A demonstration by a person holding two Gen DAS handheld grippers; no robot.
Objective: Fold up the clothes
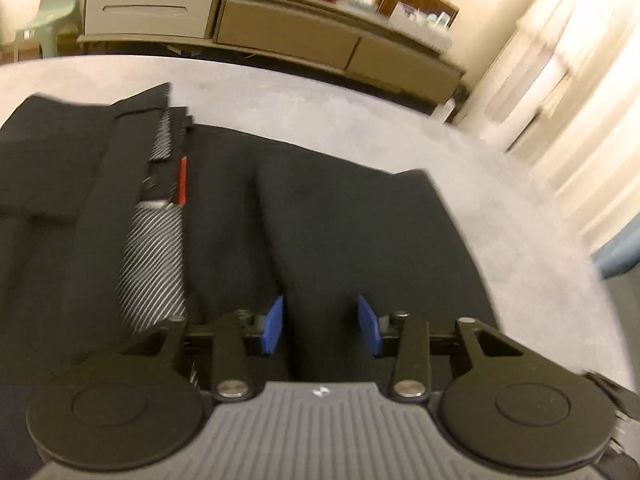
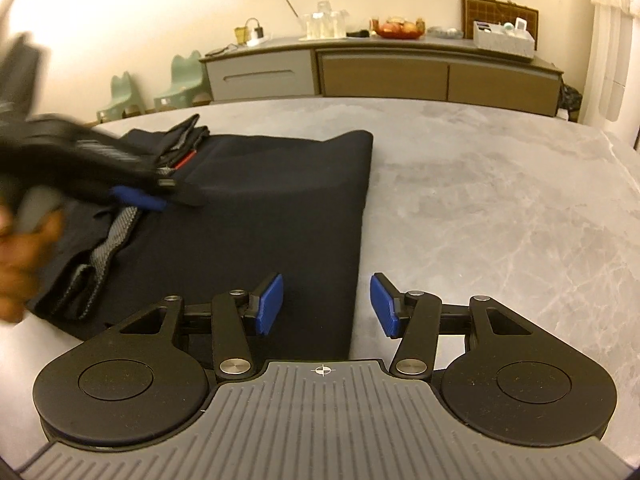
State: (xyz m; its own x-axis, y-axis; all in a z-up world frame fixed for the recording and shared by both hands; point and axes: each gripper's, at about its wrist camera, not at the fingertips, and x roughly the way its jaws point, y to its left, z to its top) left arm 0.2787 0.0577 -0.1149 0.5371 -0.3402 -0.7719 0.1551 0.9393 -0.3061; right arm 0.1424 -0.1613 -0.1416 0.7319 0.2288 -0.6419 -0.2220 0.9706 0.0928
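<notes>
A dark navy garment point(image 1: 328, 220) with a grey striped band point(image 1: 154, 264) and a small red tag point(image 1: 183, 180) lies partly folded on the grey marble table point(image 1: 500, 200). My left gripper point(image 1: 320, 326) is open and empty, low over the garment's middle. In the right wrist view the garment point(image 2: 280, 208) lies left of centre and its right edge runs between my fingers. My right gripper point(image 2: 326, 304) is open and empty at the garment's near right edge. The left gripper point(image 2: 148, 200) shows blurred over the garment's left part, held by a hand point(image 2: 20, 256).
A long sideboard point(image 2: 380, 68) stands beyond the table, with glasses, a fruit bowl point(image 2: 400, 30) and a box on it. Two pale green chairs point(image 2: 180, 84) stand at the back left. Curtains point(image 1: 560, 80) hang to the right. Bare table top point(image 2: 500, 200) lies right of the garment.
</notes>
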